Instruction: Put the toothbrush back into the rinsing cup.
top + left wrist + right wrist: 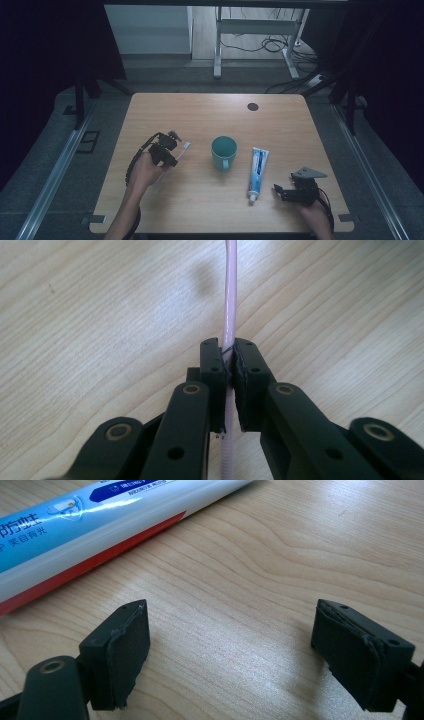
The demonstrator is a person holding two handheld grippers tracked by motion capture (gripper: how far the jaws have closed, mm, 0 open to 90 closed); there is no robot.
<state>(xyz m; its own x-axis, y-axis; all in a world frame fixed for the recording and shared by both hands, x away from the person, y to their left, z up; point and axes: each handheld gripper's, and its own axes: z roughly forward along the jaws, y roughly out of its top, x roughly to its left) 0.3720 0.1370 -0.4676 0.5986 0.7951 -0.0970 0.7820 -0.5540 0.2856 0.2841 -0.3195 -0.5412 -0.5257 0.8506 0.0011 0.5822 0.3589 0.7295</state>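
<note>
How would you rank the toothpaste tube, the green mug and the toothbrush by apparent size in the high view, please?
1. Toothpaste tube, the longest.
2. Green mug, shorter than the tube but wider.
3. Toothbrush, smallest as seen; the left tongs are shut on it and cover part of its handle, so its full length is unsure.

matt pale wood-grain table (100, 315), glossy plastic toothpaste tube (100, 520), smooth pink plastic toothbrush handle (230, 300)

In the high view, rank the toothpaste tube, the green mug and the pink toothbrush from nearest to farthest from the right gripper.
From the right gripper:
1. Toothpaste tube, just to its left, cap end closest.
2. Green mug, mid-table, beyond the tube.
3. Pink toothbrush, far left, clamped in the left gripper.
</note>
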